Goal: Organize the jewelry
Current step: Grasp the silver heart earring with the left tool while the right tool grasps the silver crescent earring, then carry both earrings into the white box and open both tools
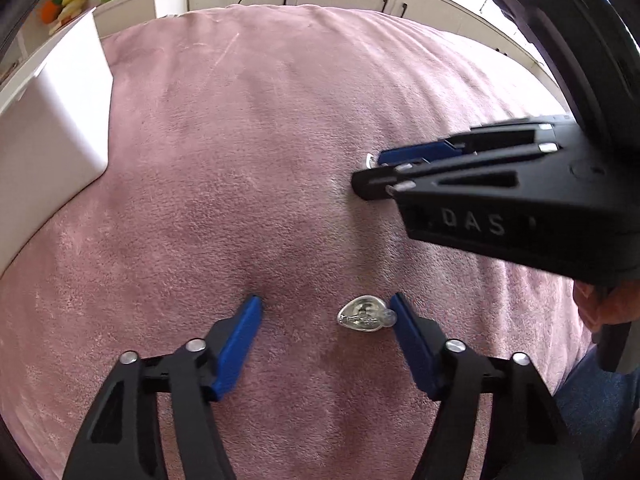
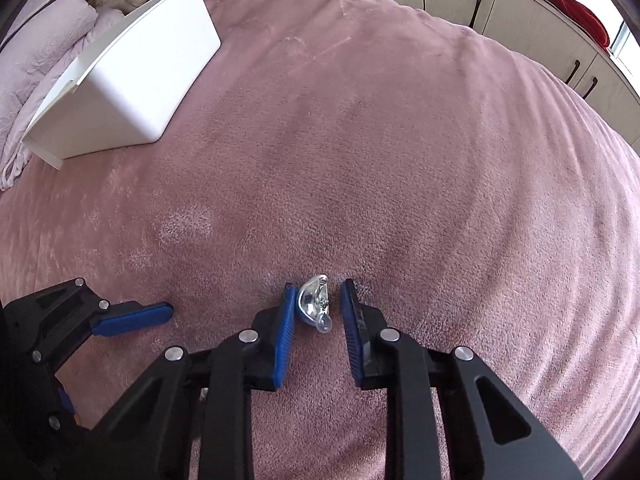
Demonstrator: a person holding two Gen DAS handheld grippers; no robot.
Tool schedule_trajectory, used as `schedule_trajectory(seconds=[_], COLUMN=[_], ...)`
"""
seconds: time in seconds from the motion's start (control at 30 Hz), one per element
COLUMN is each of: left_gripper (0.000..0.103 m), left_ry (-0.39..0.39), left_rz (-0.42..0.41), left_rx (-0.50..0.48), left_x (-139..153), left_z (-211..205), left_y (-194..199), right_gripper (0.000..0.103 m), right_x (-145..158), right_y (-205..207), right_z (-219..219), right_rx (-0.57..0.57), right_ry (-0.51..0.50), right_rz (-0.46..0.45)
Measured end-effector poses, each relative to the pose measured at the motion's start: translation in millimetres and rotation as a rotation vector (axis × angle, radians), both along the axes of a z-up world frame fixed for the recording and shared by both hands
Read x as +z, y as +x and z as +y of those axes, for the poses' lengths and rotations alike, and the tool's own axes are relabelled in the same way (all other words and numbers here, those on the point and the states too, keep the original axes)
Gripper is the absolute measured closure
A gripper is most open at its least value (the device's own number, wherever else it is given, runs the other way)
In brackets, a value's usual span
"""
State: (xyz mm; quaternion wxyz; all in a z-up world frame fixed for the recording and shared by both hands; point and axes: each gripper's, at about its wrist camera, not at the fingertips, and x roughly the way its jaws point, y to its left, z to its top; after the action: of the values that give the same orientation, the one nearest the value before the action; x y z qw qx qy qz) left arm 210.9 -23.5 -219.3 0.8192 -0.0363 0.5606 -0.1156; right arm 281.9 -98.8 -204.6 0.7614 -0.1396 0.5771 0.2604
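Black-and-blue left claw (image 1: 324,308) stands half-wide over the pink bed (image 1: 248,152), one silver earring (image 1: 362,317) touching its right finger, while the right claw (image 2: 316,294), narrowed, brackets a second earring (image 2: 314,304) against its left pad.

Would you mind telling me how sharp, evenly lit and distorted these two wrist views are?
Left wrist view: strong fisheye bulge in the pink blanket, blown-out white box, slightly soft right gripper, sharp silver earring. Right wrist view: same bulge, window glare at top right, crisp second earring, dark corners.
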Motion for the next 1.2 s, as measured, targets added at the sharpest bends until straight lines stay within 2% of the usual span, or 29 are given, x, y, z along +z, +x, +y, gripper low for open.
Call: schedule_trajectory(seconds=[0.07, 0.13, 0.4, 0.77, 0.87, 0.97, 1.07, 1.2], left_gripper=[0.051, 0.073, 0.073, 0.073, 0.073, 0.073, 0.073, 0.073], left_ry=[0.016, 0.007, -0.02, -0.009, -0.007, 0.014, 0.031, 0.079], left_rz=[0.006, 0.014, 0.033, 0.002, -0.021, -0.063, -0.099, -0.169], left_rx=[0.016, 0.019, 0.011, 0.017, 0.038, 0.057, 0.081, 0.146], left_x=[-0.6, -0.3, 0.3, 28.5, 41.2, 57.4, 74.7, 102.7], left_z=[3.2, 7.0, 19.5, 39.0, 47.3, 58.6, 74.6, 107.1], left_y=[1.4, 0.7, -4.0, -19.9, -27.6, -30.3, -33.6, -33.2], right_gripper=[0.083, 0.084, 0.084, 0.086, 0.086, 0.086, 0.086, 0.086], right_x=[-0.3, 0.4, -0.7, 11.8, 18.2, 25.9, 37.4, 61.3], right_y=[-0.5, -2.2, -0.8, -6.0, -9.6, -12.3, -15.1, -17.8], right_z=[0.4, -4.0, -4.9, -11.3, -13.1, -14.1, -10.7, 3.0], right_rx=[0.001, -0.005, -0.013, -0.017, -0.006, 0.005, 0.015, 0.05], right_ry=[0.004, 0.011, 0.024, 0.069, 0.148, 0.268, 0.319, 0.338], right_rz=[0.004, 0.01, 0.019, 0.003, 0.02, 0.06, 0.063, 0.025])
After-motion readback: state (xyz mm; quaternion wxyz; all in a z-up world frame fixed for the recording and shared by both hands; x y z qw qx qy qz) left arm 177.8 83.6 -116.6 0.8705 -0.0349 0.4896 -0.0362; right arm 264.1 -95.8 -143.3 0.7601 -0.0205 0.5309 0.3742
